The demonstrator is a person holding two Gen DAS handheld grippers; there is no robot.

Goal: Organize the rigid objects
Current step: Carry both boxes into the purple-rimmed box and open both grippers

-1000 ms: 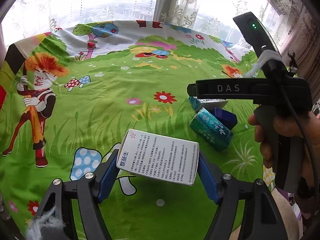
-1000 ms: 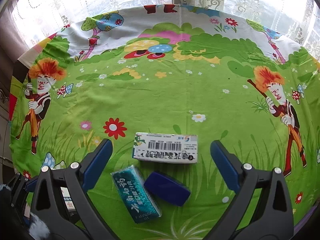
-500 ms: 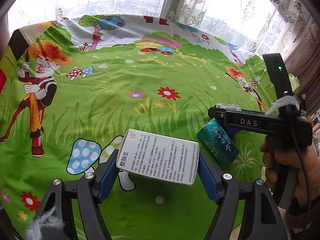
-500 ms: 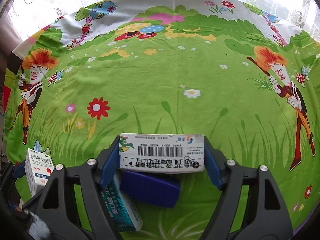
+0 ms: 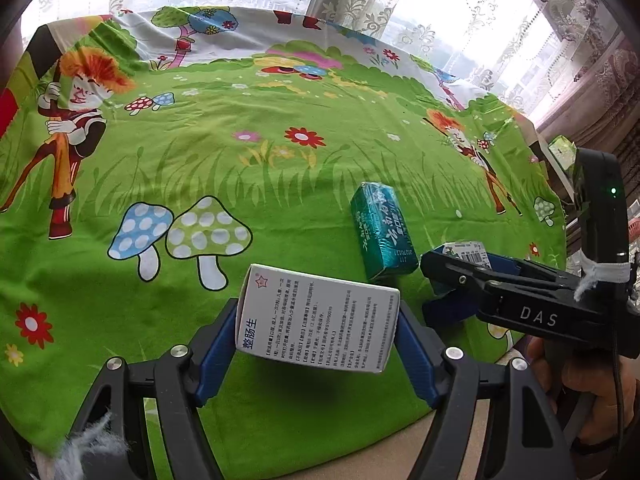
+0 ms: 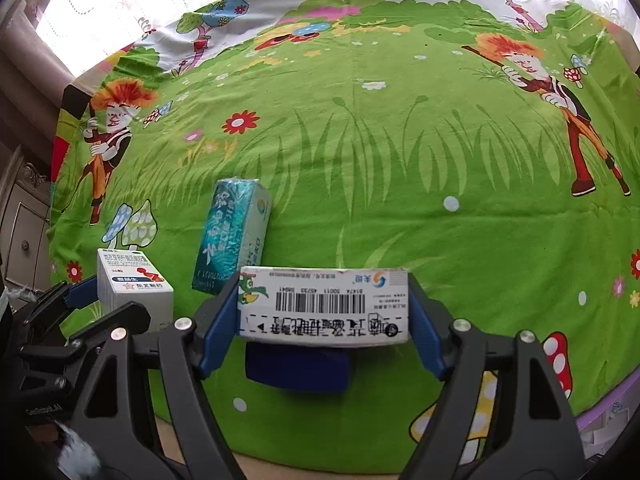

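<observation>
My left gripper (image 5: 318, 330) is shut on a white medicine box (image 5: 320, 326) with blue and black print, held above the cloth near the front edge. It also shows in the right wrist view (image 6: 134, 286). My right gripper (image 6: 324, 312) is shut on a white barcode box (image 6: 324, 306), lifted over a dark blue case (image 6: 298, 368). The right gripper shows in the left wrist view (image 5: 460, 270) at the right. A teal box (image 5: 382, 236) lies on the cloth between both grippers, also in the right wrist view (image 6: 230, 236).
A green cartoon tablecloth (image 5: 280, 168) covers the table; its front edge (image 6: 320, 456) lies just below the grippers. Lace curtains and a window (image 5: 400, 8) stand behind. A cabinet (image 6: 24, 220) is at the far left.
My right gripper closed on the barcode box and lifted it back toward the front edge. My left gripper, holding the white box, also pulled back; the teal box stayed.
</observation>
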